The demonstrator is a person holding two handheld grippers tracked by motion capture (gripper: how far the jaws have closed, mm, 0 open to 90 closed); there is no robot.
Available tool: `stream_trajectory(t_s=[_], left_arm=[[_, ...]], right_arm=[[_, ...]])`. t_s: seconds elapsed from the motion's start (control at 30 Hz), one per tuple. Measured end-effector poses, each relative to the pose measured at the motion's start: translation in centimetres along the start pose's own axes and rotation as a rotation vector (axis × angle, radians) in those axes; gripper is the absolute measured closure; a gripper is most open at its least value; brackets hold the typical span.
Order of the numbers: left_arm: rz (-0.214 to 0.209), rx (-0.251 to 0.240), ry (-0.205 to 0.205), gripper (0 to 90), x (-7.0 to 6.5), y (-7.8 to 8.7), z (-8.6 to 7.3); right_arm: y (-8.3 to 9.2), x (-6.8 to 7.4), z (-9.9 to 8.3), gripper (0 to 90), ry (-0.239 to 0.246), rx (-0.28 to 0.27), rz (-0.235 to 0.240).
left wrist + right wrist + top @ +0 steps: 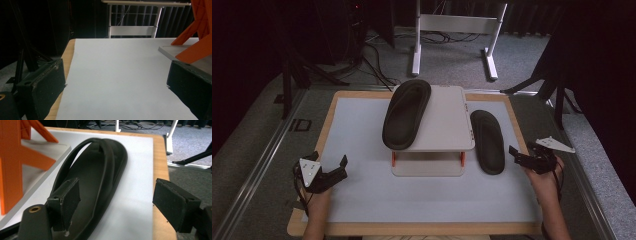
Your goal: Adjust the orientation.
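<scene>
table [362,200] from above: 1 black sandal [406,113] lies on top of a small white shelf [447,125], a 2nd sandal [488,141] lies on the mat just right of it. the left gripper [332,170] rests near the left edge, jaws spread, nothing between them. the right gripper [524,152] sits just right of the 2nd sandal, jaws apart.

left gripper view: both jaws stand wide over bare mat, with the shelf's orange leg [197,37] at right.

right gripper view: the sandal [92,185] lies under the left jaw, not pinched.
</scene>
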State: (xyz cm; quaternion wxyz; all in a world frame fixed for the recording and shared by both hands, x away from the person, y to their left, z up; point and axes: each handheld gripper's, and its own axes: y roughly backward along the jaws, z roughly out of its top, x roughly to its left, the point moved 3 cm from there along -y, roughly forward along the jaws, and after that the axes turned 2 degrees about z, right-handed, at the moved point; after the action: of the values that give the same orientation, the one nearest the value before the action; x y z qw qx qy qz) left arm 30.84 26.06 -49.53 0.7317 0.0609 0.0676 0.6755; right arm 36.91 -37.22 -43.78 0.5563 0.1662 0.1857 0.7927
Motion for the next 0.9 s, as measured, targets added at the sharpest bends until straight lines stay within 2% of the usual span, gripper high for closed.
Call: stream_trajectory(t_s=[0.1,0.2,0.3,0.33,0.37,0.4,0.47,0.67,0.7,0.8,0.83,0.9], left_arm=[[-0.001,-0.002,0.005,2.0,0.0,0.0,0.0],[-0.004,-0.002,0.004,2.0,0.0,0.0,0.0],[-0.005,0.000,0.005,2.0,0.0,0.0,0.0],[-0.006,0.000,0.005,2.0,0.0,0.0,0.0],[-0.007,0.000,0.005,2.0,0.0,0.0,0.0],[-0.007,0.000,0.006,2.0,0.0,0.0,0.0],[-0.009,0.001,0.006,2.0,0.0,0.0,0.0],[-0.016,0.008,0.007,2.0,0.0,0.0,0.0],[-0.017,0.008,0.007,2.0,0.0,-0.1,0.0],[-0.019,0.010,0.005,2.0,0.0,-0.1,0.0],[-0.019,0.011,0.005,2.0,0.0,-0.1,0.0],[-0.021,0.011,0.004,2.0,0.0,-0.1,0.0]], right_arm=[[-0.1,-0.2,1.3,22.6,0.013,0.008,-0.017],[-0.5,-0.3,2.1,24.9,0.057,0.052,-0.039],[-1.0,-0.4,2.8,29.7,0.045,0.105,-0.013],[-1.5,-0.4,3.3,28.3,0.040,0.147,0.009],[-1.5,-0.4,3.3,28.3,0.040,0.147,0.009],[-2.0,-0.5,3.7,28.2,0.049,0.186,0.009],[-2.3,-0.5,3.9,28.4,0.043,0.201,0.015],[-4.3,-0.5,5.3,33.2,0.078,0.297,0.033],[-4.3,-0.5,5.3,33.2,0.078,0.297,0.033],[-5.5,-0.5,6.2,36.2,0.084,0.364,0.058],[-5.5,-0.5,6.2,36.2,0.084,0.364,0.058],[-6.0,-0.4,6.7,36.2,0.085,0.402,0.065]])
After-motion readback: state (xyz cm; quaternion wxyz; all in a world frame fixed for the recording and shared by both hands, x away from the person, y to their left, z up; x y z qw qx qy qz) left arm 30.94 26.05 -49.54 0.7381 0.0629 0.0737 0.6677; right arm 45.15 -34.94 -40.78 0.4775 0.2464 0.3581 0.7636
